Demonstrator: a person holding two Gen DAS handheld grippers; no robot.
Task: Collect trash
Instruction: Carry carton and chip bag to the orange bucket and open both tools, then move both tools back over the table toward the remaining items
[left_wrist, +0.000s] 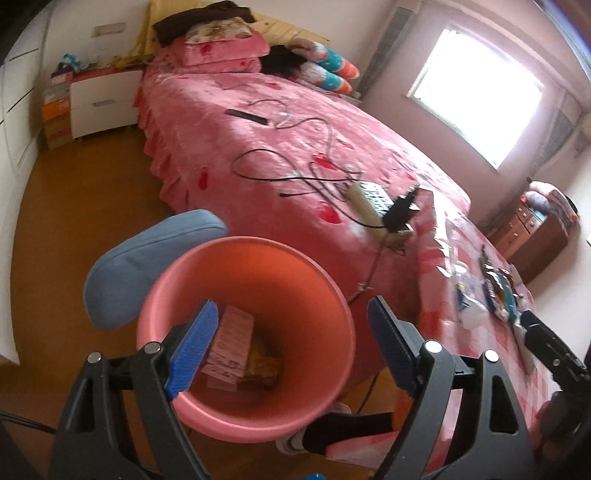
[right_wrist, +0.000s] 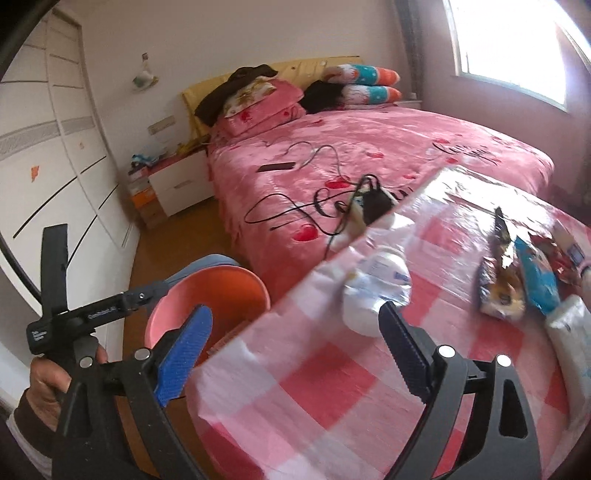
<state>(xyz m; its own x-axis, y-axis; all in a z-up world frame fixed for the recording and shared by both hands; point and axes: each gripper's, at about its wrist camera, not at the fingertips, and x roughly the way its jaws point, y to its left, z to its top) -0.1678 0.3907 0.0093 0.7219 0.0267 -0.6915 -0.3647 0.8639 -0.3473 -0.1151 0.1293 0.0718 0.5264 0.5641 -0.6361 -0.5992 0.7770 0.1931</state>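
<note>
Trash lies in two places. On the table (right_wrist: 332, 387) with its pink-and-white checked cover, a crumpled plastic bottle (right_wrist: 376, 291) rests on its side, long axis running from about 8 o'clock to 2 o'clock in the right wrist view, its narrower end toward 2 o'clock and its white lower end toward the near table edge. Further toward 3 o'clock sit a torn snack wrapper (right_wrist: 500, 273), long axis close to 12-to-6, and just beside it a blue packet (right_wrist: 535, 277) tilted from 11 to 5 o'clock. A white packet (right_wrist: 570, 332) lies at the right rim, partly cut off.

On the floor beside the table stands the pink bin (left_wrist: 251, 266), upright with its mouth up. Inside it lie a pink carton (left_wrist: 231, 347), leaning on end with its long axis roughly 12-to-6, and something yellow (left_wrist: 264, 363) at the bottom.

Above the bin's mouth hangs the left gripper (left_wrist: 284, 347), its jaws spread wide with nothing between them. Over the table, the right gripper (right_wrist: 291, 354) also has its jaws wide apart and empty; the bottle sits just past its right finger at 12 o'clock, whether touching I cannot tell. A hand (right_wrist: 48, 387) grips the left tool's handle at 9 o'clock in the right wrist view.

Behind stretches a bed (left_wrist: 295, 147) with cables (left_wrist: 280, 173) and a power strip (left_wrist: 369, 201).
</note>
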